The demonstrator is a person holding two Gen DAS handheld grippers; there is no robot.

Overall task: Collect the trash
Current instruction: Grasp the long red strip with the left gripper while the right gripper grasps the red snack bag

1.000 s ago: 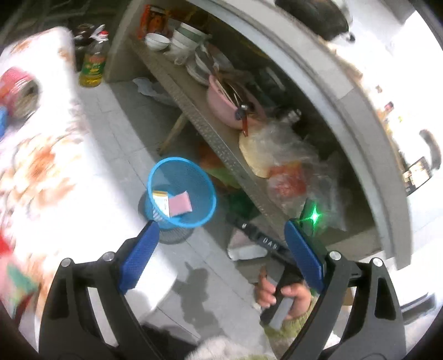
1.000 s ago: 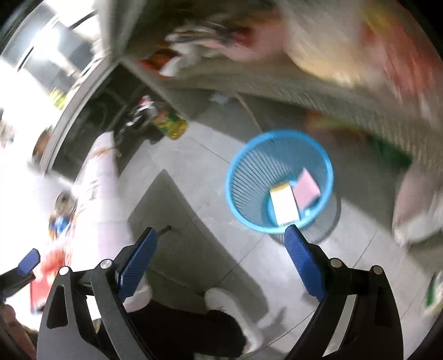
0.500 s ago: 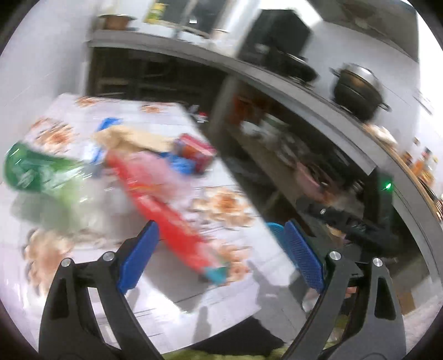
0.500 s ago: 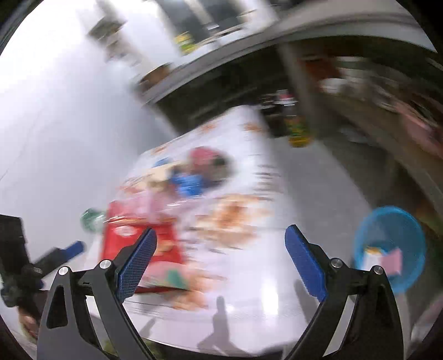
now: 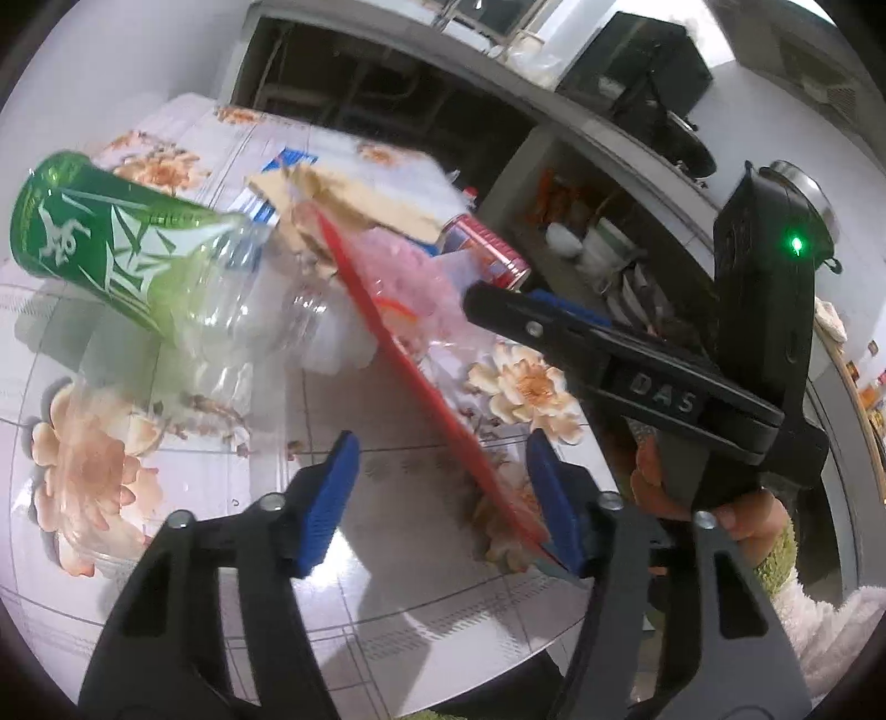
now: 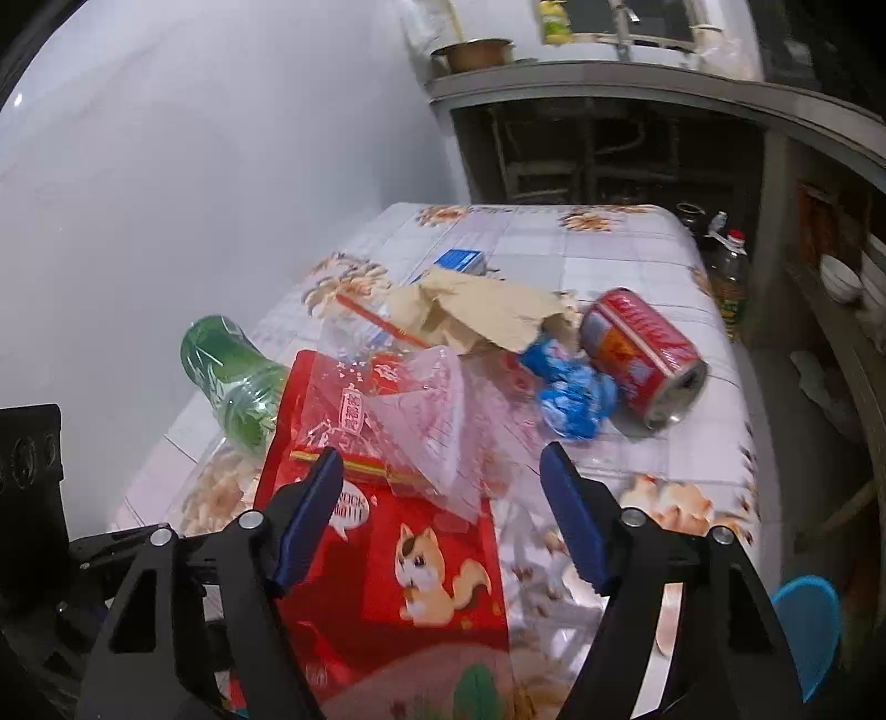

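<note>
Overhead, both grippers' fingers [image 5: 332,498] spread above floral tablecloth [image 6: 626,260] strewn with red bag [image 6: 387,554], grey counter [image 6: 664,83] behind.

We noted a plain grey-white wall [image 6: 166,166] behind the table, a floral tiled tablecloth [image 6: 620,249] covering the tabletop, a grey counter [image 6: 637,75] with dark open shelves [image 6: 598,155] beneath, a pot [image 6: 473,52] on it, dim cool light.
</note>
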